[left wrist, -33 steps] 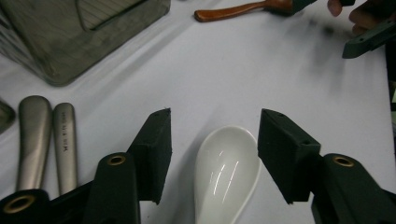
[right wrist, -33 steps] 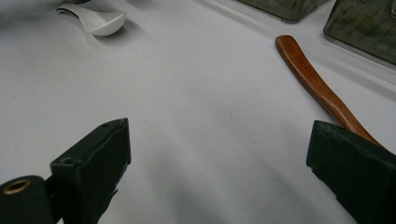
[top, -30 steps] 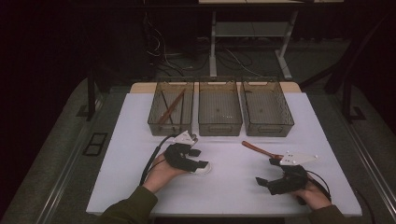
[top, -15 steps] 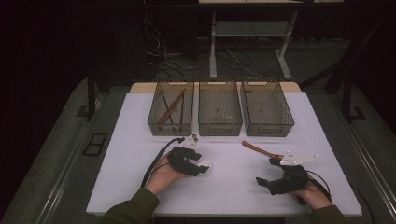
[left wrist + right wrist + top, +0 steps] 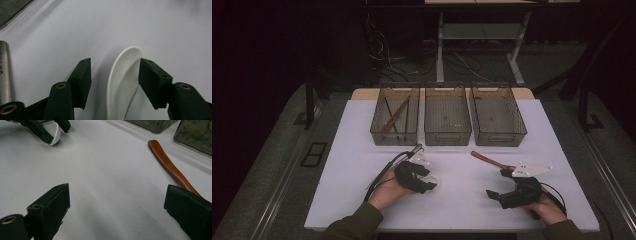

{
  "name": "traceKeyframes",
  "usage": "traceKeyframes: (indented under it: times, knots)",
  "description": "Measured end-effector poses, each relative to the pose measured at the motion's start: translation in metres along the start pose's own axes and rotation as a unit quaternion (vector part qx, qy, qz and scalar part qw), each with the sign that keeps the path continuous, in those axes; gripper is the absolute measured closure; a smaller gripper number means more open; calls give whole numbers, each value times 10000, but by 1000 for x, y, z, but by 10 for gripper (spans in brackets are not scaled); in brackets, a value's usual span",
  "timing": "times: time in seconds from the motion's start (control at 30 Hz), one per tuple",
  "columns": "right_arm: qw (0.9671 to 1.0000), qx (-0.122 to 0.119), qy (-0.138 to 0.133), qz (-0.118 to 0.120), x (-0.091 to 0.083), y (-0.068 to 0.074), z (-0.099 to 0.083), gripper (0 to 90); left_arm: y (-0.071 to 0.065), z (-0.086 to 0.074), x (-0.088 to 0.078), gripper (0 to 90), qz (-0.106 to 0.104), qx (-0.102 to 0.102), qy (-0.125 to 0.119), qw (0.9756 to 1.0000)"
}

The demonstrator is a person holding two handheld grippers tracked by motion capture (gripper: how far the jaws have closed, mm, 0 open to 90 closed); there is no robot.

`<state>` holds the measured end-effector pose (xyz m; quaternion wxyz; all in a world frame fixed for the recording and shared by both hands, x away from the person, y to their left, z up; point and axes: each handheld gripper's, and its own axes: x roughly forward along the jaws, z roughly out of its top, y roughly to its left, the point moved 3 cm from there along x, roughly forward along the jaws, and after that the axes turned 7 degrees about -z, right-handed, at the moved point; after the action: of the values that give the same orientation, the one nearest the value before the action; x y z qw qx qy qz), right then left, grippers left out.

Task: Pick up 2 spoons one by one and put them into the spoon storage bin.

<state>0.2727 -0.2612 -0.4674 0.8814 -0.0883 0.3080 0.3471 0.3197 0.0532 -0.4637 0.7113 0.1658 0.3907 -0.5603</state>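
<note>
A white spoon (image 5: 123, 82) lies on the white table, also visible under the left hand as the spoon (image 5: 432, 179). My left gripper (image 5: 115, 60) straddles it, and its jaws have just been closing. The right pad (image 5: 152, 80) sits at the spoon's edge and the left pad stands clear of it, so it is open. My right gripper (image 5: 117, 187) rests wide open near the front right of the table (image 5: 362, 165), with nothing between its jaws. A brown wooden handle (image 5: 167, 162) lies just beyond its right jaw, seen from above as the handle (image 5: 487, 160).
Three dark mesh bins stand in a row at the back: the left bin (image 5: 377, 131) holds brown sticks, the middle bin (image 5: 447, 136) and the right bin (image 5: 499, 137) look bare. A silver metal handle (image 5: 3, 70) lies left of my left gripper.
The left gripper has shifted slightly over the white spoon. The right hand and the wooden handle have stayed where they were.
</note>
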Motion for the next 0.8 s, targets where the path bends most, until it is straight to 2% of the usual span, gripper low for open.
traceKeyframes:
  times: [0.17,0.3,0.6,0.8]
  knots:
    - [10000,-2,-3,-1,0,0,0,62,-2,-1,-1,517,-83,-3,-8,10000]
    - [10000,1,4,1,0,0,0,62,-3,-1,-1,590,-171,75,57,9998]
    - [10000,7,15,6,0,1,0,62,-6,-1,-4,694,-54,209,95,9997]
    - [10000,-4,16,3,0,0,0,62,-8,-1,-7,778,-16,293,36,9996]
